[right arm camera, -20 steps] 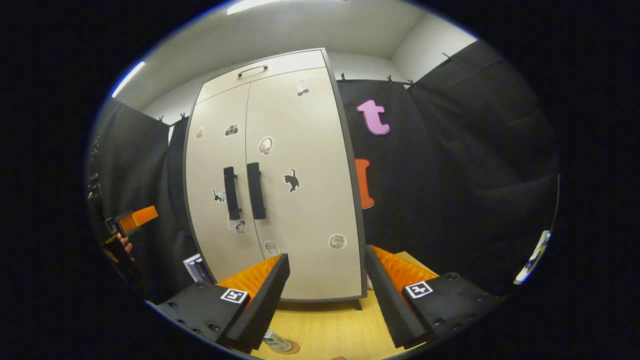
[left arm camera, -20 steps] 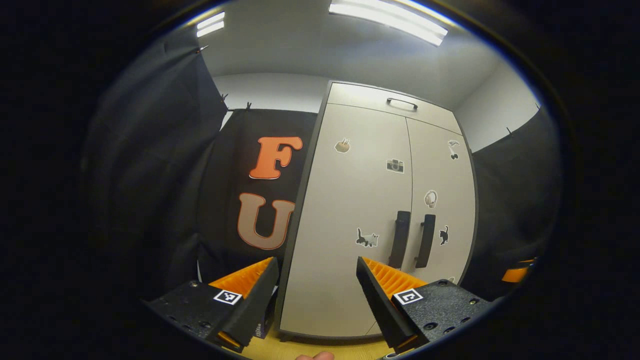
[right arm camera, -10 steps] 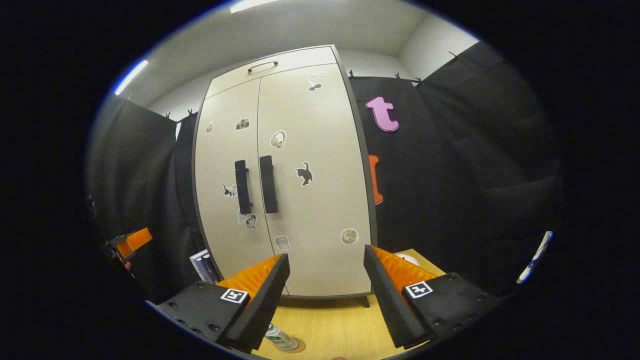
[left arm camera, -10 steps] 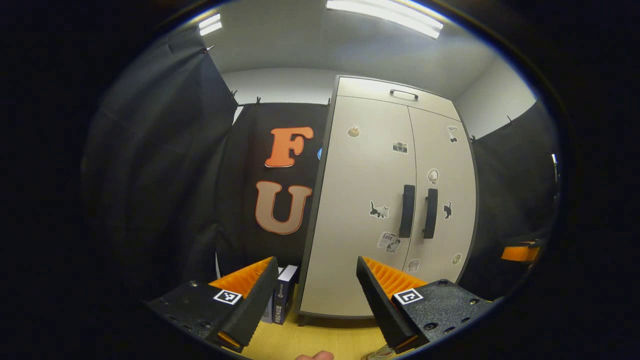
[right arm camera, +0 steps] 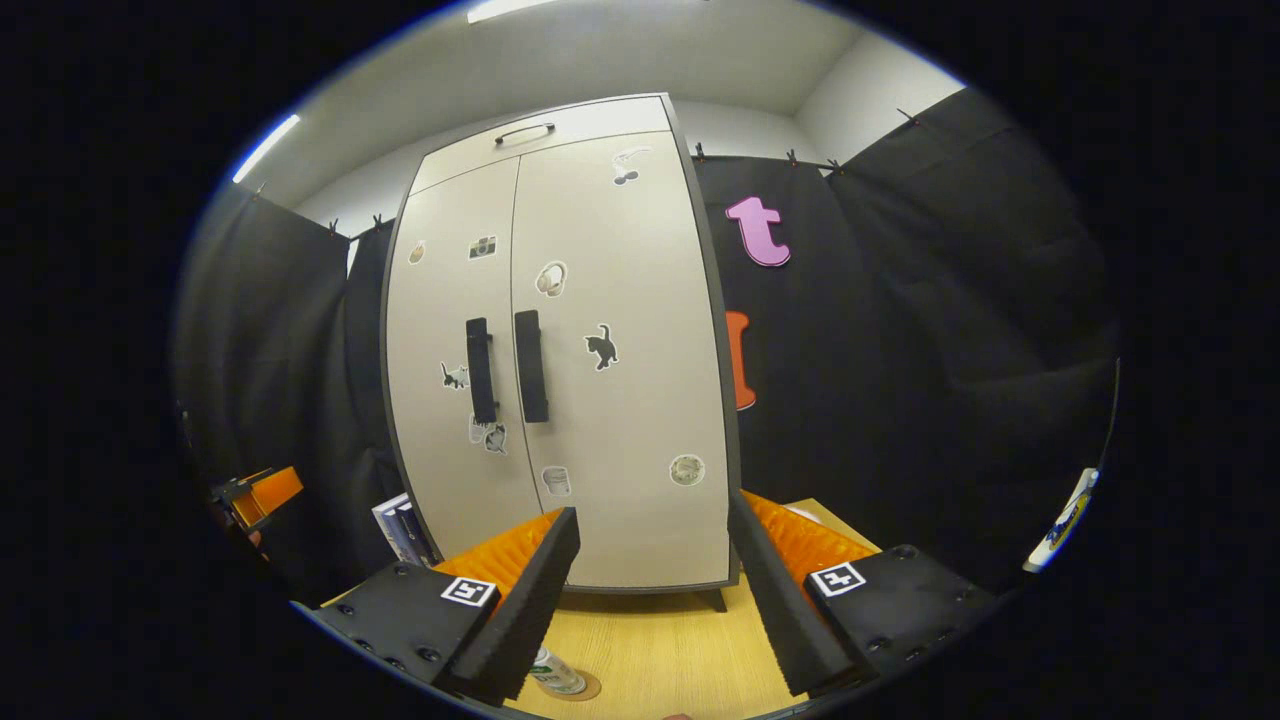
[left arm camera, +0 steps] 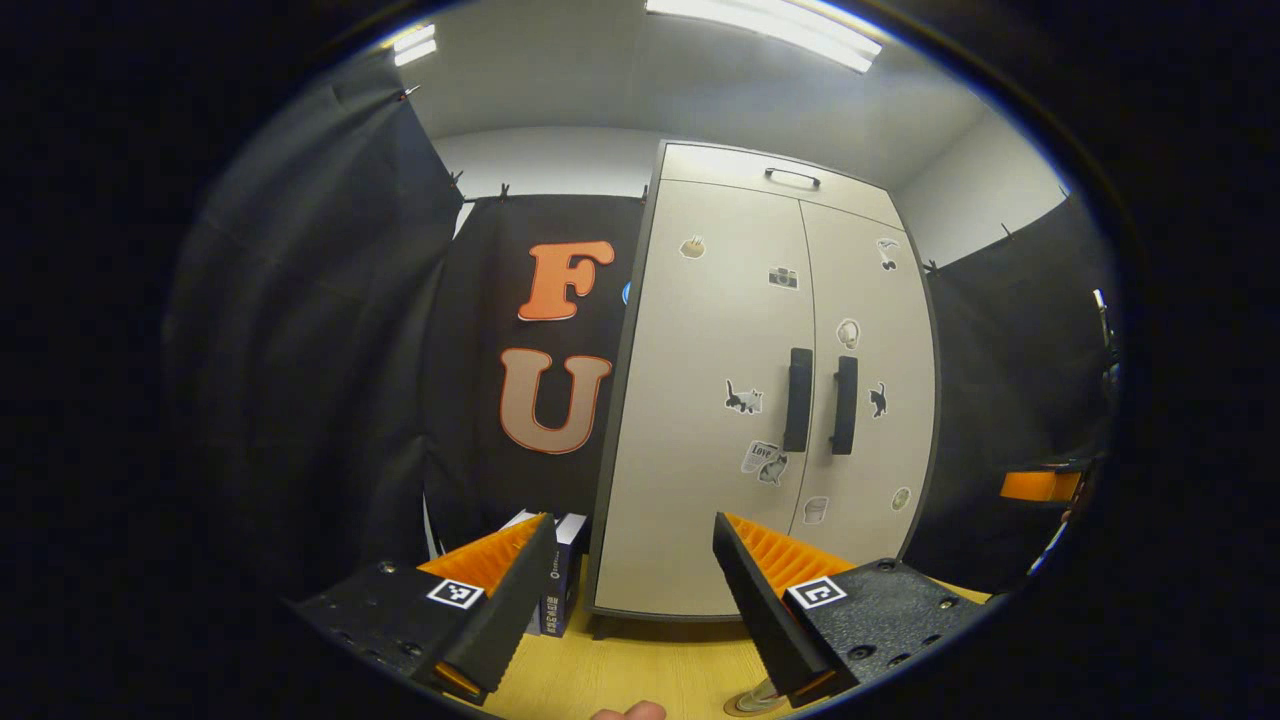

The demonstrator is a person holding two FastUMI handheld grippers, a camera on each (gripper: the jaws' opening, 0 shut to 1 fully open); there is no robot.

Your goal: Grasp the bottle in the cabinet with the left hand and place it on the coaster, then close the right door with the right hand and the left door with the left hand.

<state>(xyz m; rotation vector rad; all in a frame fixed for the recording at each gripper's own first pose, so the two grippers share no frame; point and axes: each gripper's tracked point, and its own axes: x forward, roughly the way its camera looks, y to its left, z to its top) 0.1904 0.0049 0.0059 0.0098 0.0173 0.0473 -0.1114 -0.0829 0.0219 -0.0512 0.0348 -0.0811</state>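
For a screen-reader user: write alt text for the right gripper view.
A beige cabinet stands with both doors shut on a wooden table. The open right gripper points at it, and a bottle rests on a coaster.

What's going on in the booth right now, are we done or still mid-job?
It looks close to done. Both cabinet doors are shut, handles side by side. The bottle stands on the coaster on the wooden table in front. The left gripper and right gripper are both open, hold nothing, and face the cabinet from a little way off.
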